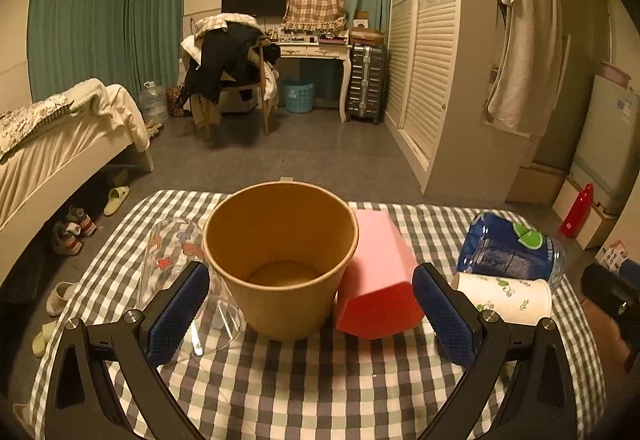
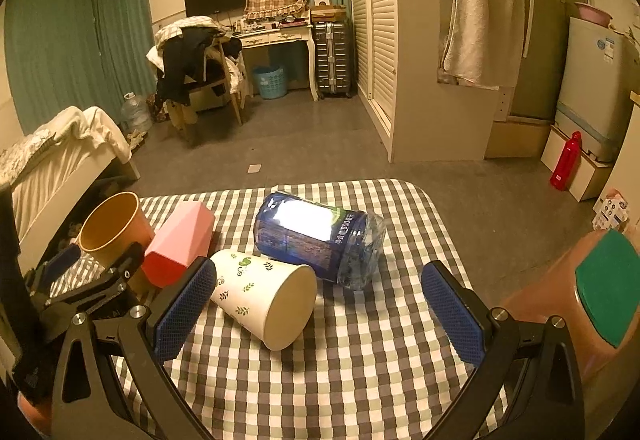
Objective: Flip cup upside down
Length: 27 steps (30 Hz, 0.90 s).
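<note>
In the left wrist view, the left gripper [image 1: 311,310] is held spread wide above a table covered with a checked cloth [image 1: 304,388], and nothing is gripped between its blue pads [image 1: 178,314]. A brown paper cup [image 1: 280,260] is seen standing upright, mouth up, framed between the two fingers but not touched by either. A clear glass [image 1: 176,264] with small printed figures is placed upside down just to the left of the cup, partly behind the left pad. A pink faceted cup [image 1: 378,276] is seen lying on its side, touching the brown cup on the right. Further right, a white paper cup [image 1: 506,298] with a leaf print is laid on its side, and a blue-labelled bottle [image 1: 510,246] is laid just behind it.

In the right wrist view, the right gripper [image 2: 318,314] is likewise held wide apart with nothing between its pads. The white paper cup [image 2: 262,296] is seen on its side, mouth towards the camera, close to the left pad; whether it is touched cannot be told. The bottle [image 2: 320,238] is laid on its side directly behind it, the two touching. The pink cup [image 2: 180,240] and the upright brown cup [image 2: 114,226] are seen at the left, with the left gripper [image 2: 92,264] in front of the brown cup.
</note>
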Tool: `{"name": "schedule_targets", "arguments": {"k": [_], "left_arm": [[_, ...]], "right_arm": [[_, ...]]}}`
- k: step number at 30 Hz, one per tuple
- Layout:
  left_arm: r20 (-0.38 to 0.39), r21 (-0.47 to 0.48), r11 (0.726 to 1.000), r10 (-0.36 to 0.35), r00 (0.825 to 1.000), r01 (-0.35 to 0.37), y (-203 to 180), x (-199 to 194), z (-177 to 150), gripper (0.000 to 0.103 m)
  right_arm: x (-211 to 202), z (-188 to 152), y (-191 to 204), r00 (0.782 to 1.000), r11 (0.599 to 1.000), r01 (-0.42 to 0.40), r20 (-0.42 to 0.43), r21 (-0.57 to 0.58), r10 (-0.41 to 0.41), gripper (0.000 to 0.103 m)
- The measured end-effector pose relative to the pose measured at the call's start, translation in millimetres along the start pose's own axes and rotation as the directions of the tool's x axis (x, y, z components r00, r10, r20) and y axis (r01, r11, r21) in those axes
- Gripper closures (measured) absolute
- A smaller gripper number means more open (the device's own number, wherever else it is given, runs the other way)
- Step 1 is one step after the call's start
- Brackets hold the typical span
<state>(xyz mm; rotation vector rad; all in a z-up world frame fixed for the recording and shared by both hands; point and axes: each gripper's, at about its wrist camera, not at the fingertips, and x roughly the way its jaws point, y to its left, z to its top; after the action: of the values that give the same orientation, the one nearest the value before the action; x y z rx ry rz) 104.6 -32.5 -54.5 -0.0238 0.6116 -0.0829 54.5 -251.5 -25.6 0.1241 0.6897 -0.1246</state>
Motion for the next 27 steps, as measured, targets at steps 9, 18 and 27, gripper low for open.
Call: {"name": "schedule_targets", "arguments": {"k": [9,18,27], "left_arm": [[-0.009,-0.005,1.0,0.008,1.0,-0.008,8.6,17.4,3.0,0.013],[-0.001,0.016,1.0,0.018,1.0,-0.018,3.2,29.0,1.9,0.015],[0.008,0.039,0.998,0.054,0.999,-0.054,1.1,39.0,3.9,0.02]], "right_arm": [[3.9,-1.8,5.0,1.0,1.0,0.006,-0.009,-0.012,-0.006,0.0],[11.1,-4.3,6.0,1.0,1.0,0.018,-0.021,-0.018,-0.019,0.0],[11.6,-5.5,7.6,1.0,1.0,0.019,-0.023,-0.022,-0.019,0.0]]}}
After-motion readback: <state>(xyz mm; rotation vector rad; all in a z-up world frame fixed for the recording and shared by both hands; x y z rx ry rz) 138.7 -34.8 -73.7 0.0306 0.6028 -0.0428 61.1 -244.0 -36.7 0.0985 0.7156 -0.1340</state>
